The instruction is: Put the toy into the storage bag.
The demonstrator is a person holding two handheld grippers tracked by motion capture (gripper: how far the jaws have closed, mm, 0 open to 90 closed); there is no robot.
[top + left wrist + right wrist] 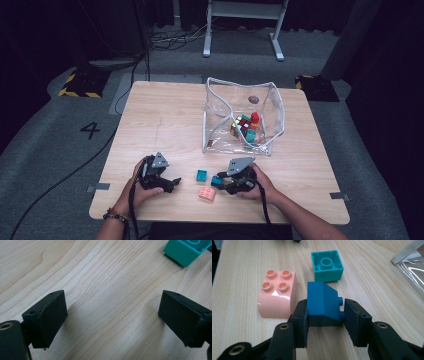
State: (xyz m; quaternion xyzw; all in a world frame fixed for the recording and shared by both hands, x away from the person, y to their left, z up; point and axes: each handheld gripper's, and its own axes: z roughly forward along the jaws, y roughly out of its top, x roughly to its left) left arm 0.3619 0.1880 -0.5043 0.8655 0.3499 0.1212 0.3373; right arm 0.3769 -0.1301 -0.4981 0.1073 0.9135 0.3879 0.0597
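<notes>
- The blue brick [322, 303] is seen between the jaws of the right gripper [324, 320]; its studs point sideways toward the jaw on the right of the right gripper view, so it lies tipped on its side, with the sloped face turned upward and away from the camera.
- The left pad is pressed flat on the brick's base; on the stud side contact appears to be made, though a thin gap cannot be ruled out. The gripper is taken as closed on the brick, low over the worktop [367, 277].
- Just beyond lies the teal brick [327, 265], hollow side up; the pink brick [278, 293] stands studs up, just beside the blue one.
- The clear bag [243, 117], holding more toys, lies farther back and to the right.
- The left gripper [112, 315] is held wide open with nothing between its jaws, farther from the bag.
</notes>
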